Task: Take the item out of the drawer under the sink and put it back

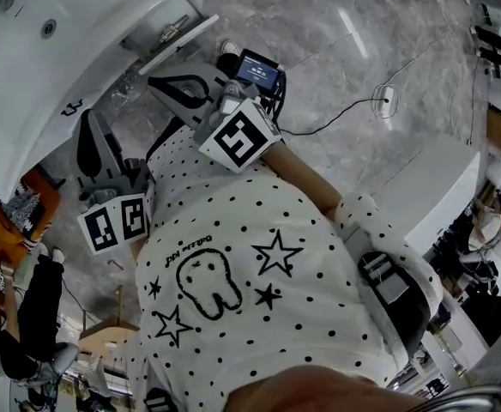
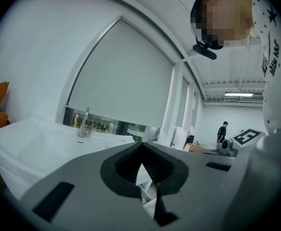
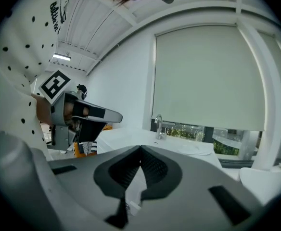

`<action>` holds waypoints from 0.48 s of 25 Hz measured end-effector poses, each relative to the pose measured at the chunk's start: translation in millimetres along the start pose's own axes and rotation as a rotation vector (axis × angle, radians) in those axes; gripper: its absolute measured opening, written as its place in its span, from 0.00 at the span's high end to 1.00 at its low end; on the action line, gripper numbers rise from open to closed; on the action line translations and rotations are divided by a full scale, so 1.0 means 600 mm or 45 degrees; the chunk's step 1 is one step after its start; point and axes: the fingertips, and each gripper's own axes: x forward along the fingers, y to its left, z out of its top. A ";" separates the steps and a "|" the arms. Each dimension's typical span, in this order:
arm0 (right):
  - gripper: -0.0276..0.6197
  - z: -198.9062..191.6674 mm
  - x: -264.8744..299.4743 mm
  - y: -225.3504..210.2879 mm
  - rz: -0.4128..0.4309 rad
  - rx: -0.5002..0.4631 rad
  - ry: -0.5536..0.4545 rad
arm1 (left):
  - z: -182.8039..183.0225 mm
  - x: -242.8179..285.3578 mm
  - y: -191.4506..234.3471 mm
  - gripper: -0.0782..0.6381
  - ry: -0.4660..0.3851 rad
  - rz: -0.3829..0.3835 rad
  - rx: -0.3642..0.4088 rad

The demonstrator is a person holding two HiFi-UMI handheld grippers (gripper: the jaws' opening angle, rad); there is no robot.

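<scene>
The white sink fills the upper left of the head view, with a white front panel and metal handle just under its edge. No drawer item shows in any view. Both grippers are held close to the person's dotted shirt. My left gripper points up toward the sink, jaws together and empty. My right gripper points left below the panel, shut with nothing between its jaws. The sink and faucet lie ahead in the left gripper view. The right gripper view shows the faucet and the left gripper.
A small device with a lit screen lies on the marble floor, and a black cable runs to a socket. A white counter stands at right. Orange items sit below the sink. A person in black stands far off.
</scene>
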 end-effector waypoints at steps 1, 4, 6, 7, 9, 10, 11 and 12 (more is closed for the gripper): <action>0.94 -0.003 0.000 0.000 -0.001 -0.009 0.008 | -0.002 0.001 0.000 0.90 0.000 -0.003 -0.004; 0.94 -0.011 -0.003 -0.004 -0.010 -0.027 0.026 | -0.008 0.005 -0.003 0.90 0.005 -0.016 -0.015; 0.94 -0.015 -0.006 -0.011 -0.026 -0.028 0.034 | -0.012 0.011 -0.010 0.90 0.007 -0.034 -0.022; 0.94 -0.017 -0.009 -0.014 -0.033 -0.029 0.039 | -0.015 0.013 -0.014 0.90 0.007 -0.044 -0.024; 0.94 -0.020 -0.011 -0.015 -0.033 -0.034 0.048 | -0.019 0.014 -0.021 0.90 0.008 -0.057 -0.028; 0.94 -0.020 -0.011 -0.014 -0.028 -0.036 0.051 | -0.021 0.014 -0.022 0.90 0.009 -0.060 -0.030; 0.94 -0.021 -0.010 -0.013 -0.023 -0.037 0.051 | -0.022 0.014 -0.023 0.90 0.009 -0.060 -0.032; 0.94 -0.021 -0.009 -0.013 -0.020 -0.039 0.049 | -0.022 0.013 -0.022 0.90 0.006 -0.059 -0.033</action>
